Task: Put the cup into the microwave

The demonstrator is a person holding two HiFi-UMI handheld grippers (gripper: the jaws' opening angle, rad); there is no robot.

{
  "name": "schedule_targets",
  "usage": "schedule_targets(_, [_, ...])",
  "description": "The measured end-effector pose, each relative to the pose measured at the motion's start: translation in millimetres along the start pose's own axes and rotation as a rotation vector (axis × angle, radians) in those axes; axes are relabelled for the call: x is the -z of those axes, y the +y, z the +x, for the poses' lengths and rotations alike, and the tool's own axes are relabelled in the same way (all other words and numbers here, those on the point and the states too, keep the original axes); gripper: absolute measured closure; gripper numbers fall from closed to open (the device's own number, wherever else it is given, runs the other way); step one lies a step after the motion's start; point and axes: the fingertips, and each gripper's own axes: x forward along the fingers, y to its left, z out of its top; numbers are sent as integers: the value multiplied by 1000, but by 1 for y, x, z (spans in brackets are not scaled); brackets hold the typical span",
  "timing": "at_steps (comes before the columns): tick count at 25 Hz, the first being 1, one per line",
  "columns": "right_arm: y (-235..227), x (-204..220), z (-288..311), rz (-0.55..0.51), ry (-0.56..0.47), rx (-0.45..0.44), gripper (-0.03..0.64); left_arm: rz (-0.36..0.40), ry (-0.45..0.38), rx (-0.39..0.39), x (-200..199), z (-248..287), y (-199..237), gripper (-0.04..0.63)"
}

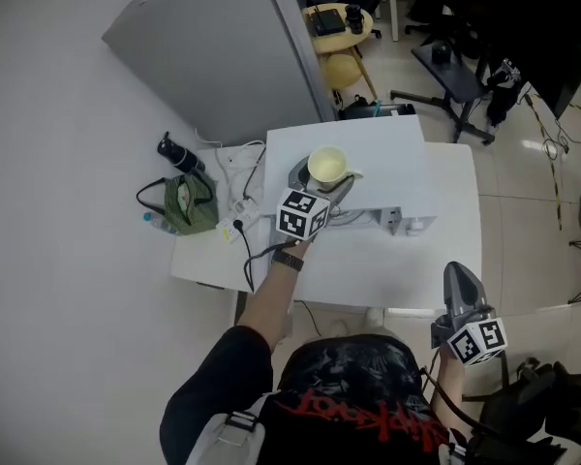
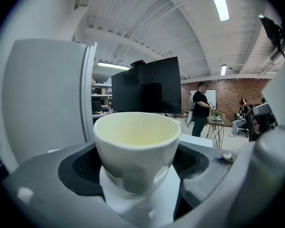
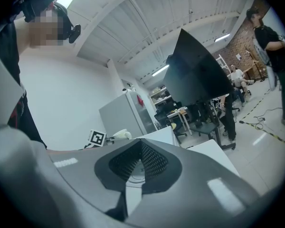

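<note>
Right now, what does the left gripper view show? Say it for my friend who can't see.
A cream cup fills the middle, standing between the dark pads of the left gripper; I can't tell if they squeeze it. Behind it are a tall pale cabinet, a big black screen and a person standing near a brick wall.

A white tabletop (image 1: 443,252) carries the clutter along its left edge: a green bag (image 1: 187,204) lies open there, with a black bottle (image 1: 178,153) near the far left corner and a clear plastic bottle (image 1: 156,221) just beside the bag. Between the bag and the tabletop's middle sits a tangle of white cables (image 1: 240,194), possibly with a power strip among them. A tall grey cabinet (image 1: 228,46) stands behind the table. Beyond it are a round yellow stool (image 1: 341,69) and a black wheeled stand (image 1: 455,83). A large black screen (image 2: 145,87) and a standing person (image 2: 198,107) fill the background.
</note>
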Motion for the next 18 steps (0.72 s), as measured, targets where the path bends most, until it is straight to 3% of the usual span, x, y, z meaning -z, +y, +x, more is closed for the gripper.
schedule_targets(7, [42,22,61,-10,90,-198,620,-79,-152,-157,-1,-180,-17,161])
schedule_targets(13, [93,39,118,-51,177,-385,620,-209,-139,-346,34,-301,-72,161])
schedule_targets(16, [110,42,135,-72,212,-443,620,-293,-112,-361,49,-325,-111,161])
schedule_targets(18, [115,42,141,-94,227,-452,620,-360,-126,-313,51,-324,-136,161])
